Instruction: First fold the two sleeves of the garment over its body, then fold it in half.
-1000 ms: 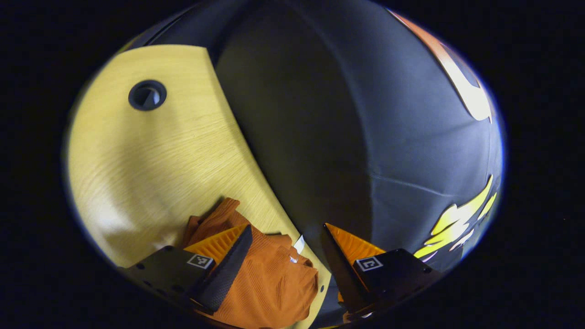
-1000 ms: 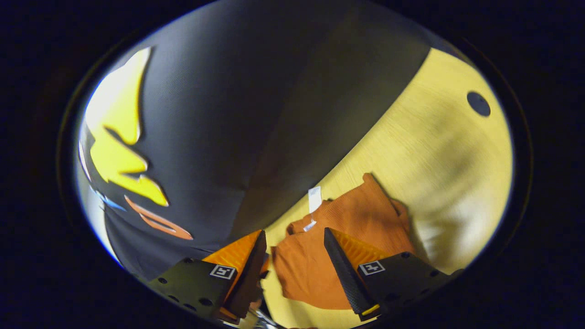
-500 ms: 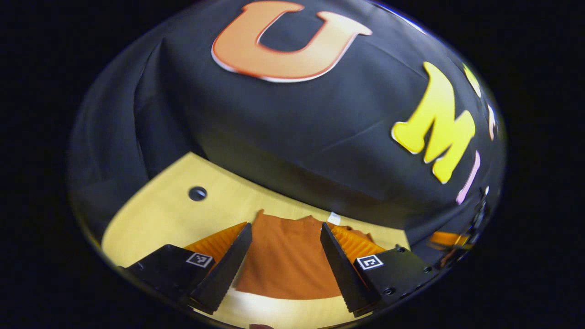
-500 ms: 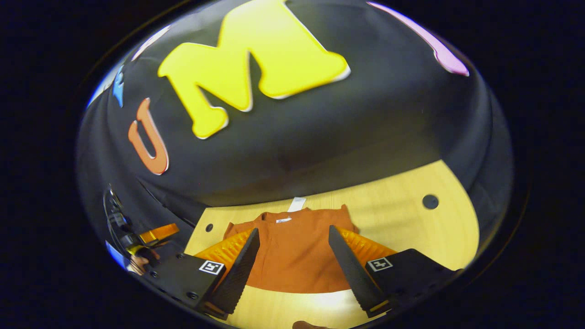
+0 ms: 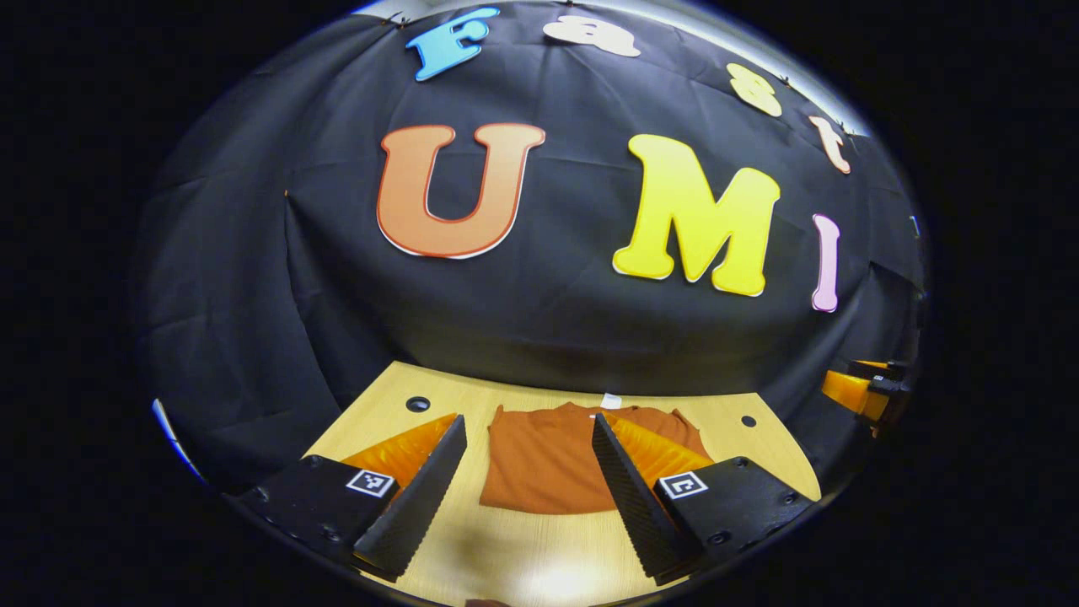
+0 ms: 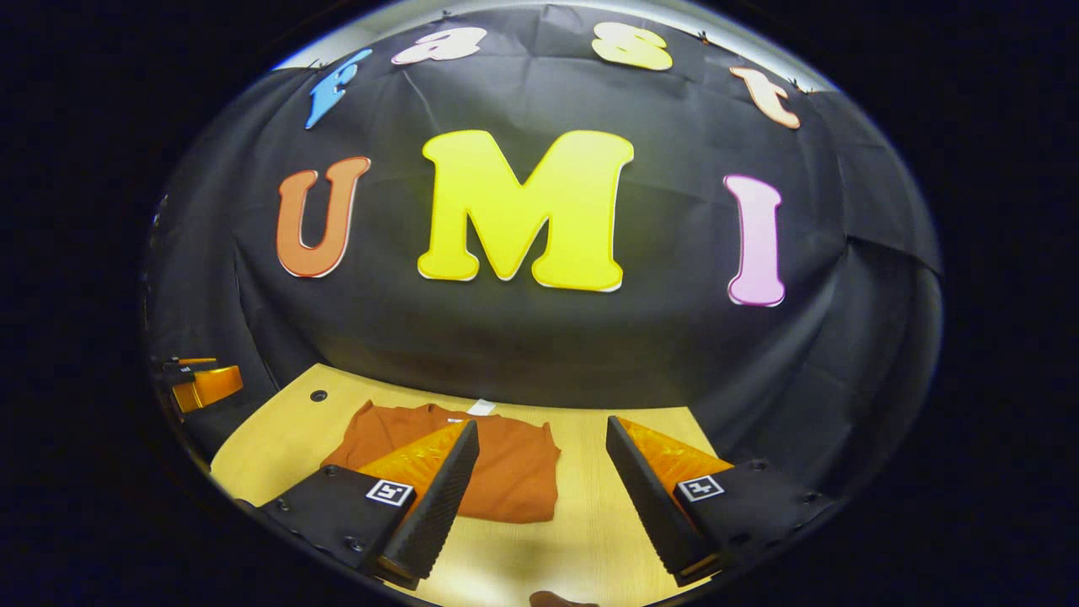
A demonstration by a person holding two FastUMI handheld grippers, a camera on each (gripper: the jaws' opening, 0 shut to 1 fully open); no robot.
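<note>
The left gripper hangs above the near edge of the table, its fingers spread apart and empty. The right gripper does likewise, fingers apart, holding nothing. A second ago both cameras were tipped steeply down and close over the orange garment; half a second ago they were lifting; now both have drawn back and levelled out, so the booth's black wall rises behind the table.

The garment lies flat on the light wooden table, near its far edge, as a compact, roughly rectangular shape. No sleeve sticks out to either side; a small white tag shows at its far edge. In the right gripper view the garment sits to the left, partly behind that gripper's left finger. Each view also catches the other gripper far off at its side edge.

Judging from this, the garment looks already folded small, and both grippers have let go and retreated, which fits a finished fold.
</note>
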